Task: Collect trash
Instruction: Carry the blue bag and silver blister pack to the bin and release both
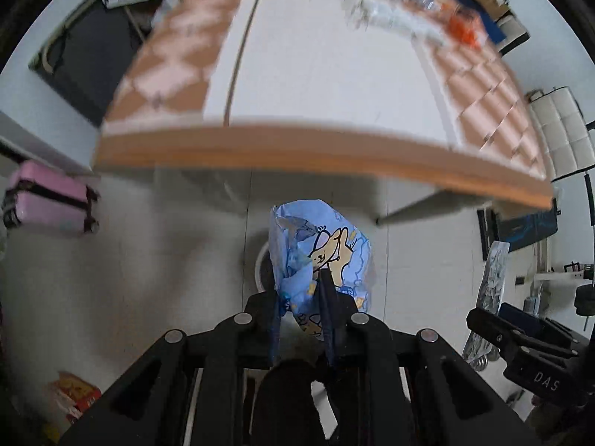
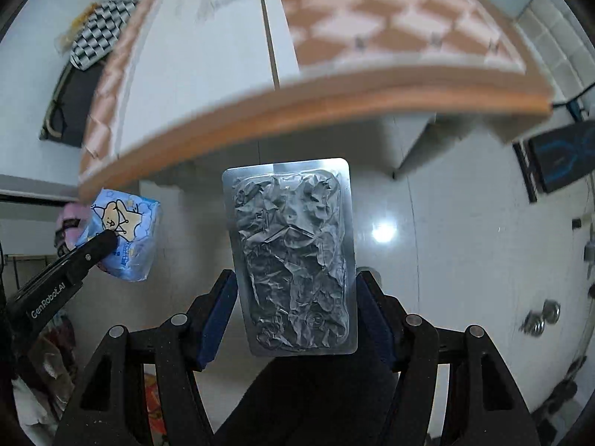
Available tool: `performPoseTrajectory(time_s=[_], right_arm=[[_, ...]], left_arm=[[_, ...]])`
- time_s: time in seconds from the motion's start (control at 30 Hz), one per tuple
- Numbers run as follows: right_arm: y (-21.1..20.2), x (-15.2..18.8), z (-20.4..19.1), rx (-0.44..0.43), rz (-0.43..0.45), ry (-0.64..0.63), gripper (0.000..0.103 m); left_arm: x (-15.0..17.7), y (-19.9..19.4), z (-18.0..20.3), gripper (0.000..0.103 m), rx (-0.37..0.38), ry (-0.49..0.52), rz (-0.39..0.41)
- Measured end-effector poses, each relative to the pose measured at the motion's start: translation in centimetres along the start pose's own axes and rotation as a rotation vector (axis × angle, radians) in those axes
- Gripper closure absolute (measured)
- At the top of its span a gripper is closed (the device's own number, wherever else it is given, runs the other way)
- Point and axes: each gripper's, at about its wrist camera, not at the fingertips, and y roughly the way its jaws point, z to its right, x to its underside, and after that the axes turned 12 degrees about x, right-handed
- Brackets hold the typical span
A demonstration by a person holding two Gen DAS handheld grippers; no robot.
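While the blue wrapper is pinched by the left gripper and the foil tray clamped edgewise by the right gripper, either could be shaken loose onto the floor.

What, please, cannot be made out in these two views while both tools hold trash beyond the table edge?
- Items at the table's far end, left wrist view: blurred, so their kinds are unreadable.
- Whatever lies beneath the blue wrapper, left wrist view: the wrapper and left tool hide it.
- The silver pack's other face, right wrist view: turned away; the right tool covers its lower edge.
- No bin can be identified with certainty in either view.
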Motion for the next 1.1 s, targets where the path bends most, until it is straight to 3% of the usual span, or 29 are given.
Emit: performPoseTrajectory(time_s=[0.17, 0.4, 0.6, 0.7, 0.77, 0.83, 0.9, 0.97, 1.1], right_arm=[[7.5, 1.4, 0.3, -0.006, -0.079, 0.015, 0.036], [20.1, 2.0, 0.6, -0.038, -0.159, 0.058, 0.036], [31.0, 1.9, 0.6, -0.07, -0.225, 0.072, 0.036], [36.1, 1.8, 0.4, -0.092, -0.26, 0.069, 0.035], [38.2, 1.6, 0.2, -0.103, -0.274, 0.071, 0.035], [40.1, 1.6, -0.1, -0.115, -0.281, 0.061, 0.035], [41.2, 1.5, -0.3, -0.118, -0.28, 0.053, 0.034], [41.4, 1.2, -0.3, -0.124, -0.276, 0.054, 0.02], [40.6, 1.0, -1.2, -0.113, -0.254, 0.038, 0.003]], left_arm=[[0.8, 6.8, -2.3, 0.088, 0.049, -0.058, -0.093], [1.8, 19.4, -6.3, 0.087, 0.133, -0.174, -0.229], [2.3, 27.7, -9.3, 0.081, 0.18, -0.25, -0.291], [2.5, 29.8, -10.6, 0.059, 0.172, -0.269, -0.297], [2.7, 30.3, -11.5, 0.053, 0.167, -0.279, -0.296], [3.1, 30.6, -12.1, 0.027, 0.143, -0.282, -0.288], [3.3, 30.2, -12.6, 0.016, 0.109, -0.276, -0.276], [3.6, 29.9, -12.9, 0.013, 0.08, -0.264, -0.271], [4.0, 28.5, -13.0, 0.013, -0.012, -0.206, -0.237]])
